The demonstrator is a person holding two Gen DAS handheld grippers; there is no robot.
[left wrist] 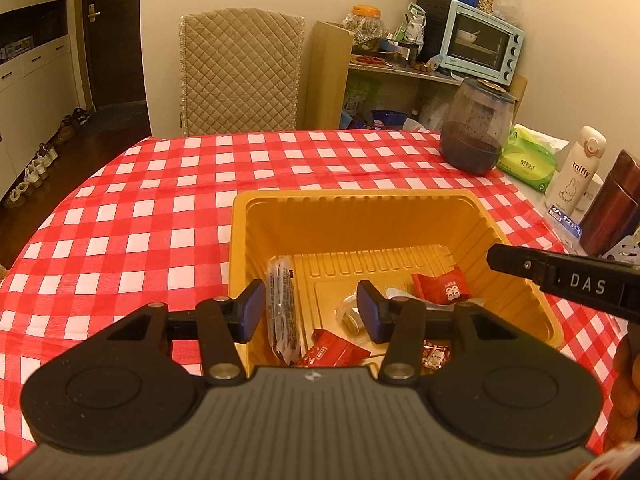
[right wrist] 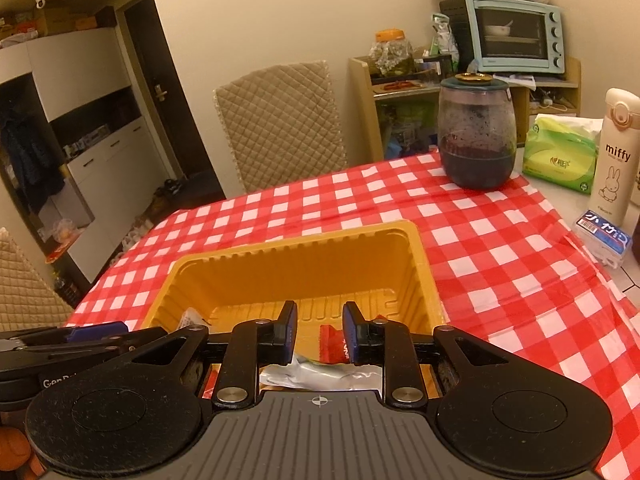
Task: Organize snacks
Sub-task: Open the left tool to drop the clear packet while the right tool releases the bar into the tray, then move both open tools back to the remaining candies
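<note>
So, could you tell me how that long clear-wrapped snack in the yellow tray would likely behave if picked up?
The long snack pack is slim and leans on the yellow tray wall, so it is probably light and may droop if gripped at one end. Its glossy clear wrapper looks slippery and crinkly, so the pads might slide.

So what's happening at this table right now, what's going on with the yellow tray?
A person holding a gripper in each hand is sorting snacks into the yellow tray on the checkered tablecloth. Both the left gripper and the right gripper hover over the tray's near end with jaws open, holding nothing. Several snacks already lie inside: a long dark packet, a red packet and a small clear-wrapped piece.
</note>
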